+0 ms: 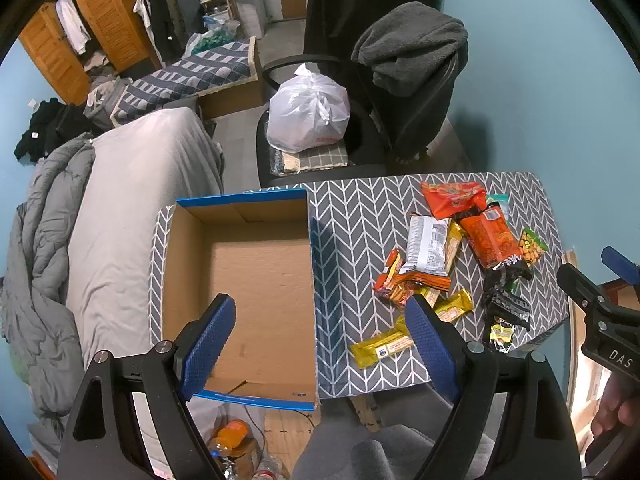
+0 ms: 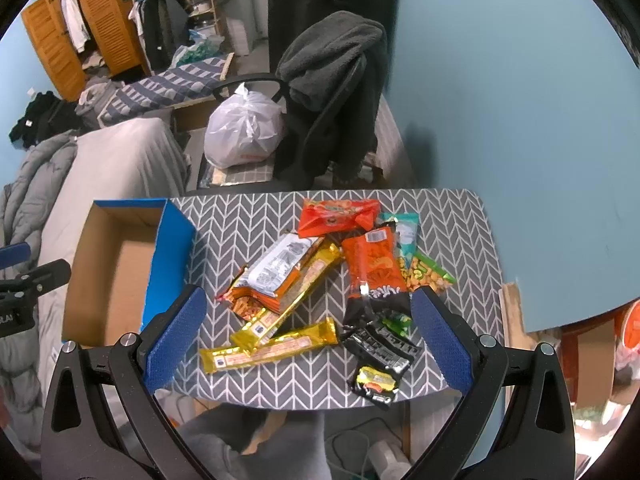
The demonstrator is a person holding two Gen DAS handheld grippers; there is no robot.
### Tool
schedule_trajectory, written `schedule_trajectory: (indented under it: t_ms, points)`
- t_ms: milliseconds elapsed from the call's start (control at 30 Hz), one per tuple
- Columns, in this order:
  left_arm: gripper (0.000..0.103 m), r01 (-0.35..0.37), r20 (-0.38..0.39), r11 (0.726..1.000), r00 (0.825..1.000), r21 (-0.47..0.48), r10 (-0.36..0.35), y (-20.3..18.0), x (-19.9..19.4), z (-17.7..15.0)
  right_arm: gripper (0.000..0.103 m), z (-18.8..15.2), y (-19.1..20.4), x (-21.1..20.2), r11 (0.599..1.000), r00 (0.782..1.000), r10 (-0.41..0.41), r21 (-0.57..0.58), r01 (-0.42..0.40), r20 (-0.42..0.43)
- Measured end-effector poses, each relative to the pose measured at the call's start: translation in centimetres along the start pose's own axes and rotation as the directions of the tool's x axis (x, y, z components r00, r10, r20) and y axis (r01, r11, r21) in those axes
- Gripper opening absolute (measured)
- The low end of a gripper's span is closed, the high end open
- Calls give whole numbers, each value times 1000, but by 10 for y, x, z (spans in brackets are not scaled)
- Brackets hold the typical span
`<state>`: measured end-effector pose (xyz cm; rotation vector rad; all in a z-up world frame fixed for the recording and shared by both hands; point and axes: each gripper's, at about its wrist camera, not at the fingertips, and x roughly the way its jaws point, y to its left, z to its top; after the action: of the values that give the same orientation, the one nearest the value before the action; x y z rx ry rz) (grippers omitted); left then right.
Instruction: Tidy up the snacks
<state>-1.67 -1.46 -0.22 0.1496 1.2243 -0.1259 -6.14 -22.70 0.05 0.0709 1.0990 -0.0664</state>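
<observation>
Open cardboard box (image 1: 240,280) on worktop (image 1: 360,216), nothing inside; snacks (image 2: 320,280) heaped beside it, orange, gold, black wrappers overlapping. Left gripper (image 1: 320,340) and right gripper (image 2: 308,332) jaws apart, holding nothing

Snacks heaped, box open.
I see a loose snack pile (image 2: 320,284) lying right of the empty blue-sided cardboard box (image 2: 120,272), gold bars (image 2: 268,350) nearest.

The white letters "DAS" are showing on the black body of the right tongs (image 1: 616,276), at three o'clock in the left wrist view. Print on the snack wrappers (image 2: 320,288) across the bench is staying too small and blurred to read.
</observation>
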Motion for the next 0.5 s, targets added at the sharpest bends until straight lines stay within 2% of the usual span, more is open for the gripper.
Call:
schedule_trajectory:
  t_ms: [500]
  points:
    - [88,10,-8,1000,1000,1,-10,-2,6,2,100,1,-2,2,1000,1000,-3,6,3,-4]
